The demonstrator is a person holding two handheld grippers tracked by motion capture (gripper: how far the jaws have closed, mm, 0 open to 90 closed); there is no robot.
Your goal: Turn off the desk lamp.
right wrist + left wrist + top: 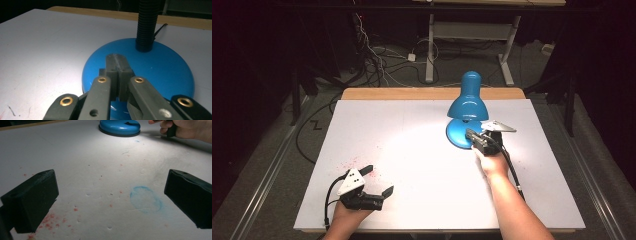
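Observation:
A blue desk lamp (468, 102) stands on the white table (412, 200) at the back right, its shade bent down over its round base (456, 134) and throwing light on the table. My right gripper (469, 134) is shut, pads pressed together with nothing between them, and its tips (117, 60) lie over the near edge of the lamp base (160, 67), in front of the black ribbed neck (147, 25). My left gripper (377, 180) rests open at the table's front left. Bare table shows between its wide-apart jaws (110, 202).
Red specks (50, 220) and a faint blue ring (146, 200) mark the table near my left gripper. A wooden strip (432, 93) runs along the far edge. Cables (377, 60) and a desk frame (472, 35) sit on the floor beyond.

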